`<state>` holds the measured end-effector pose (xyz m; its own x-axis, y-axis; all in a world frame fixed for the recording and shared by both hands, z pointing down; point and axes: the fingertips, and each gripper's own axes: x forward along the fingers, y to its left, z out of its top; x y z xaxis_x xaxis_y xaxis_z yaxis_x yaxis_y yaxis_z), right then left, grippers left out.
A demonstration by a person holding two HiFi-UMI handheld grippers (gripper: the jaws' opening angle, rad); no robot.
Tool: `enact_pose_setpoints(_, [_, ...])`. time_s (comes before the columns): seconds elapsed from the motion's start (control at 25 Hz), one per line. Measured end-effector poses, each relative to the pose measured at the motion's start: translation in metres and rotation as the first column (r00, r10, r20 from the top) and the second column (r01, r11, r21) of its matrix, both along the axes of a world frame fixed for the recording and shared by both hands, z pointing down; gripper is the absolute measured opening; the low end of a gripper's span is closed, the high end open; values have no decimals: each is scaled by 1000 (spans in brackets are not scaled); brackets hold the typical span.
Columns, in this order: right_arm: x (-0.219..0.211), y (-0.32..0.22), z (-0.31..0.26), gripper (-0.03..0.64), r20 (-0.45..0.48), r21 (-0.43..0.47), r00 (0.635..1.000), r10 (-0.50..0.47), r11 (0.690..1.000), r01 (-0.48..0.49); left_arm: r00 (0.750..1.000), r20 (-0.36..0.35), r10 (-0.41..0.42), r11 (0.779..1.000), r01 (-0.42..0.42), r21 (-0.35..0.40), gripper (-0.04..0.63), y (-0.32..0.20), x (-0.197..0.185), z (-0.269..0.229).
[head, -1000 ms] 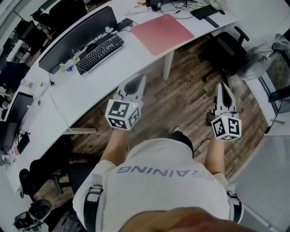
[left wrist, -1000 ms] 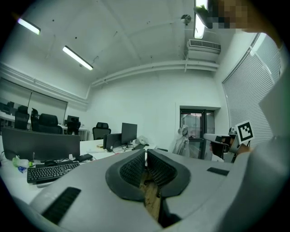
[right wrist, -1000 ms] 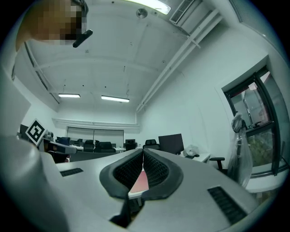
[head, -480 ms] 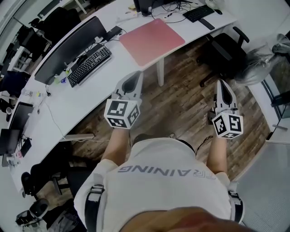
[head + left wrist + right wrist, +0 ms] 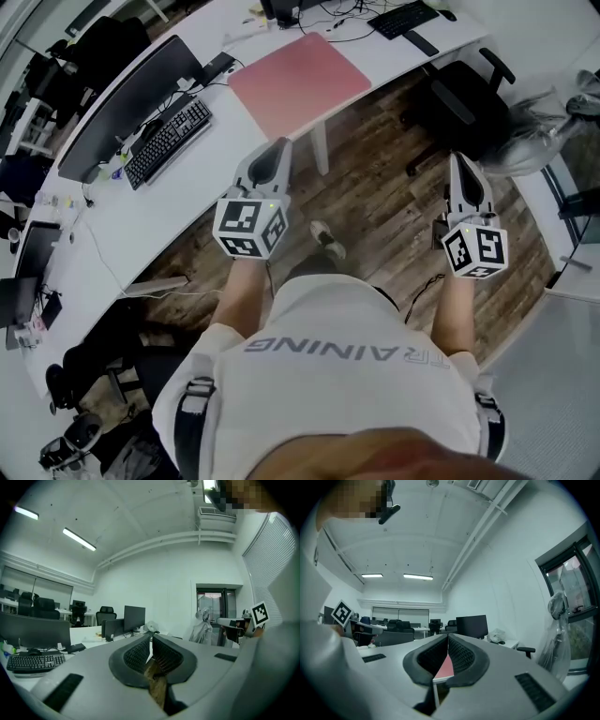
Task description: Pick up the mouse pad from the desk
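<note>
Head view looks steeply down on a long white desk that curves across the top of the frame. The pink mouse pad lies flat on it, with its near edge close to the desk's front edge and above a white desk leg.

The pad is well apart from both claws. The left gripper and the right gripper are held out over the wood-plank floor and point toward the desk. Each has its jaws pressed together on nothing. In the right gripper view, the pad shows as a sliver of pink beyond the closed tips.

The pad looks like a large, thin, light sheet. It is probably floppy, with a backing that clings to the smooth desktop. A sound hold would likely be the near edge or a front corner, perhaps eased out past the desk edge so a jaw can get underneath.

A black keyboard and a monitor sit to the pad's left, and a black office chair stands to its right. The gripper views show an open office with more desks and chairs, and strip lights overhead.
</note>
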<state>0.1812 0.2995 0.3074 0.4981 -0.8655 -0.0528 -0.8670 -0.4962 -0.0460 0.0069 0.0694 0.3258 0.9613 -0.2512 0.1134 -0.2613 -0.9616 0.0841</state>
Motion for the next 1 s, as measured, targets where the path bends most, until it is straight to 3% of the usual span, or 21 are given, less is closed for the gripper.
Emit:
enact_pose_setpoints(0.24, [39, -28, -2, 25, -23, -37, 1000, 14, 999, -15, 999, -14, -44, 998, 44, -50, 43, -45, 39, 11])
enact_pose_setpoints(0.44, [83, -59, -13, 25, 6, -32, 1000, 31, 999, -31, 1000, -6, -31, 998, 31, -47, 43, -77, 77, 3])
enact_pose_setpoints(1.0, [137, -243, -9, 25, 5, -122, 992, -123, 985, 123, 991, 15, -136, 984, 137, -110, 43, -221, 108, 23])
